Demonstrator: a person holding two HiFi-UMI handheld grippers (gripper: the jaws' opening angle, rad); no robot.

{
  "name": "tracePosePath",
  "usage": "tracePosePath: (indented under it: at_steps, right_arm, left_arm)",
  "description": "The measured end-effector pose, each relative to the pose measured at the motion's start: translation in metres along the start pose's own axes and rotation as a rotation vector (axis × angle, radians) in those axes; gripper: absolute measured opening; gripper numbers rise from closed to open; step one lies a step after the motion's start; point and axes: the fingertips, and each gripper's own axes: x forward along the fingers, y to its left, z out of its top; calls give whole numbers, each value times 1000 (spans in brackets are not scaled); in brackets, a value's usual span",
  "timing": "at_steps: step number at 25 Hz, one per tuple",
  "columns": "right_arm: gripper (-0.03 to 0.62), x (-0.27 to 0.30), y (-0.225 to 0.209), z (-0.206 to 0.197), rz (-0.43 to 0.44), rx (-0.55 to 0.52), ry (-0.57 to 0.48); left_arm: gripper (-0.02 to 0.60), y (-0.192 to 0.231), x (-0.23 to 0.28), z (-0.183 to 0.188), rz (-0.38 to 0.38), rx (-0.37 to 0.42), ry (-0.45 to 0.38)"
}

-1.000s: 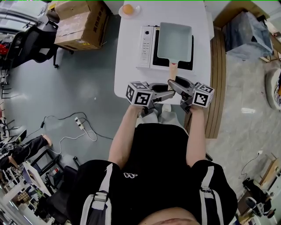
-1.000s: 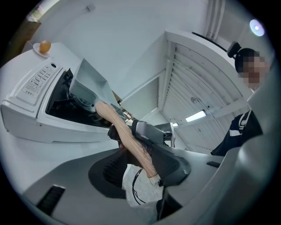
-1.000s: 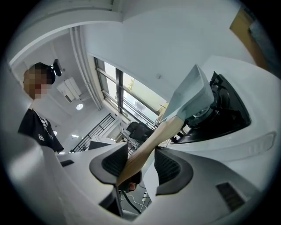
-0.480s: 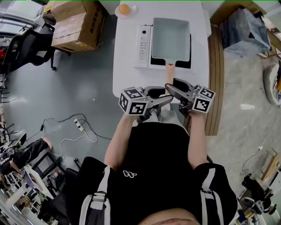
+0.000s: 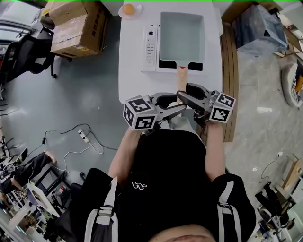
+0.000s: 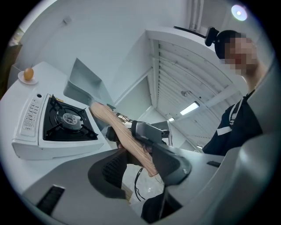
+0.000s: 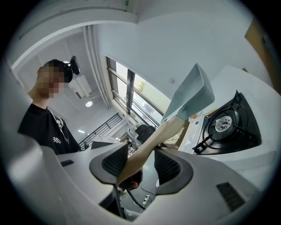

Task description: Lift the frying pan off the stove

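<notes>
Bright, even light throughout, and shadows were soft. A lamp [image 6: 239, 12] flared atop the left gripper view; a window [image 7: 139, 90] blew out in the right. Both bulged at the edges, corners black.

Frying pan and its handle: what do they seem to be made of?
The frying pan looks like coated metal: thin straight walls, even matte pale grey-green surface. Its handle looks like unvarnished light wood: tan, with faint lengthwise grain, though wood-look plastic cannot be ruled out.

One pale rectangular frying pan [image 5: 181, 30], one white gas stove [image 5: 150, 47] and one orange ball [image 5: 128, 8] are counted at the white table [image 5: 132, 80].
</notes>
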Motion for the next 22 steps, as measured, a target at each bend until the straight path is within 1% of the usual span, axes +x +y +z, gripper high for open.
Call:
tracePosePath:
  at_steps: [10, 22]
  right_arm:
    - [199, 3, 7, 7, 12, -6, -4]
    - [199, 3, 12, 12, 20, -11, -18]
  left_arm:
    - [187, -5, -4, 7, -6, 12, -13]
    - [187, -9, -7, 13, 8, 35, 0]
